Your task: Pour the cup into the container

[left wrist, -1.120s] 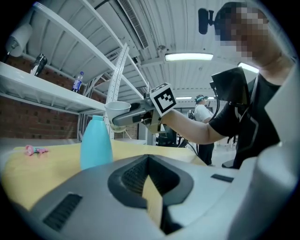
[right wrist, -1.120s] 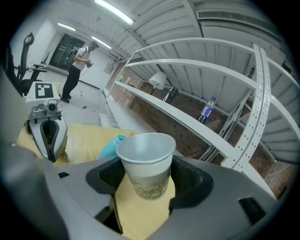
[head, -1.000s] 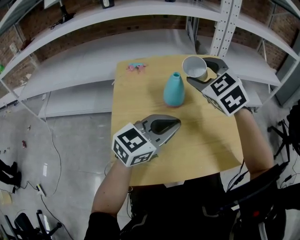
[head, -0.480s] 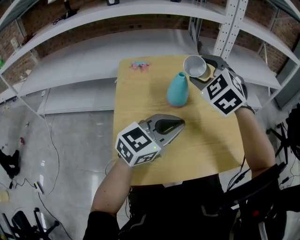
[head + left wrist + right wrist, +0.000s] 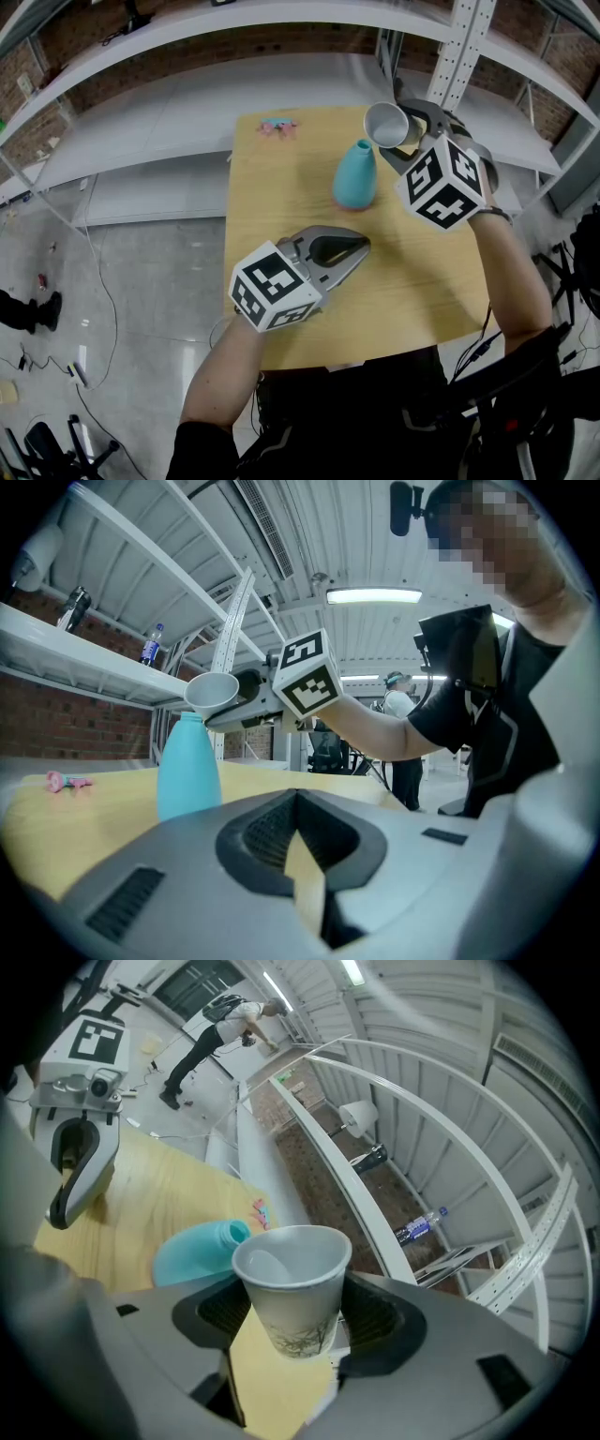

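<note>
Item: white paper cup (image 5: 291,1288), clamped in the right tool (image 5: 289,1327) and tipped toward the teal container (image 5: 356,175).
Detail: the cup rim hangs just above the container's narrow neck, and the container stands upright on the wooden tabletop (image 5: 281,225). The cup bears a faint twig-like print with no legible wording. The left tool (image 5: 359,247) is clenched on nothing, near the tabletop's front. Each tool's marker cube (image 5: 439,184) shows black-and-white squares. A pink item (image 5: 278,126) lies at the far corner.

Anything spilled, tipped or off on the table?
Nothing stands out. The teal container stands upright on the table, no spill visible. The cup is tilted only because the right claw holds it near the container's neck.
</note>
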{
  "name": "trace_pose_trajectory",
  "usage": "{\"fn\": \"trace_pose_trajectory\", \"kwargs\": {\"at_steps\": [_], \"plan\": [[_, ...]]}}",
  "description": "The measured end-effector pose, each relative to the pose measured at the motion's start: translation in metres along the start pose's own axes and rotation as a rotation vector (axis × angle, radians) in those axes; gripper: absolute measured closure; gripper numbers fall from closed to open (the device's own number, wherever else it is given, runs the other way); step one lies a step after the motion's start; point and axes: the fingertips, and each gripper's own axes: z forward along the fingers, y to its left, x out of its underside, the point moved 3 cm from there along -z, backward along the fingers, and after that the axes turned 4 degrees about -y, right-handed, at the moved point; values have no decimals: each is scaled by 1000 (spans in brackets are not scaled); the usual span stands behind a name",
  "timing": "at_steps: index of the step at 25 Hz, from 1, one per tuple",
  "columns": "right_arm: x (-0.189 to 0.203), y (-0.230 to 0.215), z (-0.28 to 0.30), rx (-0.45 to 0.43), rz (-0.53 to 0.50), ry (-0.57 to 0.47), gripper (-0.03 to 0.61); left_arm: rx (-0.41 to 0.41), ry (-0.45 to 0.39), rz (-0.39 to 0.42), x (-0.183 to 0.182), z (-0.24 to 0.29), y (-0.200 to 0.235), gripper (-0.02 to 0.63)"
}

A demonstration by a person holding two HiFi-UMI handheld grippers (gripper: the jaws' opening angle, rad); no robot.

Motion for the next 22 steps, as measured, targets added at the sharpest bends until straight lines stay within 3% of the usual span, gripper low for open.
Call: {"fn": "trace_pose_trajectory", "kwargs": {"at_steps": [16,22], "plan": [[-4,0,2,50,-145,41,275,0,1,0,0,1,0,620],[-5,-1,1,48,-139,41,275,4,0,1,-1,0,-1,621]]}}
